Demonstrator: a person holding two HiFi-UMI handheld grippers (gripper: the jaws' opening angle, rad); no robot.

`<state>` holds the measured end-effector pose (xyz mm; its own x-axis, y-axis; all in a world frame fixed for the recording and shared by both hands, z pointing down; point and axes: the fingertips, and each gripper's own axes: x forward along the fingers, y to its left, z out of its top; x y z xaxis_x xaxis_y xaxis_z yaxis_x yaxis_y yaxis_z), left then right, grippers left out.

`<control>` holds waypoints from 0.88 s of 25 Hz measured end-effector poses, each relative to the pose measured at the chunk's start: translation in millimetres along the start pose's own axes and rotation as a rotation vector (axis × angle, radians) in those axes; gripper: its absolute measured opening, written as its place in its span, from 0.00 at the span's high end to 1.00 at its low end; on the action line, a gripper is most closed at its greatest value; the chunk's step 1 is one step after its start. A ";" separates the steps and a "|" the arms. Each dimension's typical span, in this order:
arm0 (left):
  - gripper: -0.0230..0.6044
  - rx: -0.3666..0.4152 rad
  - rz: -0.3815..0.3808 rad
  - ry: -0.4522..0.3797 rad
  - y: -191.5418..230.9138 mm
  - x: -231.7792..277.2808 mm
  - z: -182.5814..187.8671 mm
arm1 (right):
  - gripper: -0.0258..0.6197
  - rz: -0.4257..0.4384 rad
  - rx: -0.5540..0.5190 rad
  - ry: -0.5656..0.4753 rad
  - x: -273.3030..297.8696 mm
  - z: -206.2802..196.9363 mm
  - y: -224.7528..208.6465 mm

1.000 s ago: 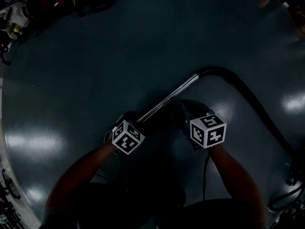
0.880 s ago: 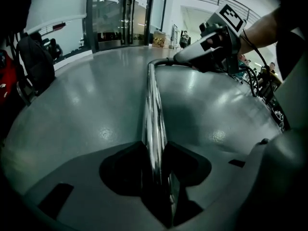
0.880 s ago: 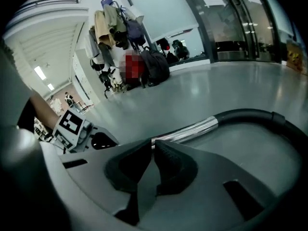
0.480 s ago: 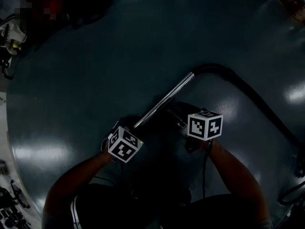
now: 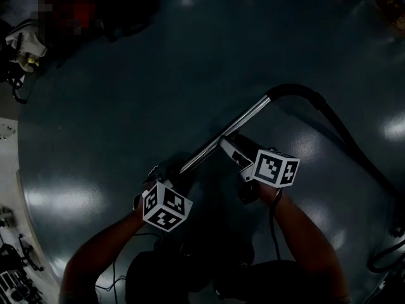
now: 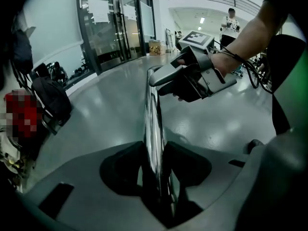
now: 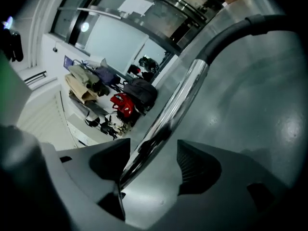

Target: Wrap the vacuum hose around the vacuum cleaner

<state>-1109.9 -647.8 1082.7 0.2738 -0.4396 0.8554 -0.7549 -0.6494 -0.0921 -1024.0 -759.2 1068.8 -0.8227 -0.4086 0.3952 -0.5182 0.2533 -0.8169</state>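
Note:
A chrome vacuum tube (image 5: 228, 133) slants across the dark floor and joins a black hose (image 5: 335, 128) that curves off to the right. My left gripper (image 5: 172, 172) is shut on the tube's lower end; in the left gripper view the tube (image 6: 153, 124) is pinched between both pads of the left gripper (image 6: 154, 165). My right gripper (image 5: 230, 151) sits at the tube's middle, its jaws opening. In the right gripper view the tube (image 7: 175, 102) passes through the wide gap of the right gripper (image 7: 154, 161), close to the left jaw, with the hose (image 7: 245, 25) beyond. No vacuum body is visible.
Bags and clothing (image 5: 38, 37) lie by the wall at the top left. Dark cables (image 5: 383, 261) loop at the lower right edge. Glass doors (image 6: 115, 23) and a standing person (image 6: 232, 23) are far back in the left gripper view.
The right gripper's jaws have spread apart and it has shifted left to straddle the tube. The left gripper has dropped lower in the head view while still on the tube's end.

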 end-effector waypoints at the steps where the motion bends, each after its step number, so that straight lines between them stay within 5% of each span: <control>1: 0.68 0.006 0.008 -0.005 -1.5 -13.3 7.3 | 0.52 0.009 0.027 -0.042 -7.9 7.8 11.9; 7: 0.68 0.018 0.017 -0.023 -16.0 -96.3 62.2 | 0.52 0.001 0.052 -0.173 -62.5 51.3 87.1; 14: 0.68 0.021 0.019 -0.014 -71.7 -185.4 127.3 | 0.52 -0.238 0.289 -0.341 -130.7 84.9 122.5; 18: 0.69 0.007 -0.006 -0.047 -98.0 -250.3 163.1 | 0.53 -0.305 0.278 -0.337 -177.1 95.8 162.9; 22: 0.69 -0.068 -0.083 -0.062 -123.1 -314.7 197.0 | 0.65 -0.316 0.403 -0.325 -224.0 102.0 202.4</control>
<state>-985.8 -551.8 724.4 0.3717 -0.4253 0.8252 -0.7661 -0.6426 0.0138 -920.7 -705.9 772.1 -0.4968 -0.6731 0.5478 -0.5442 -0.2501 -0.8008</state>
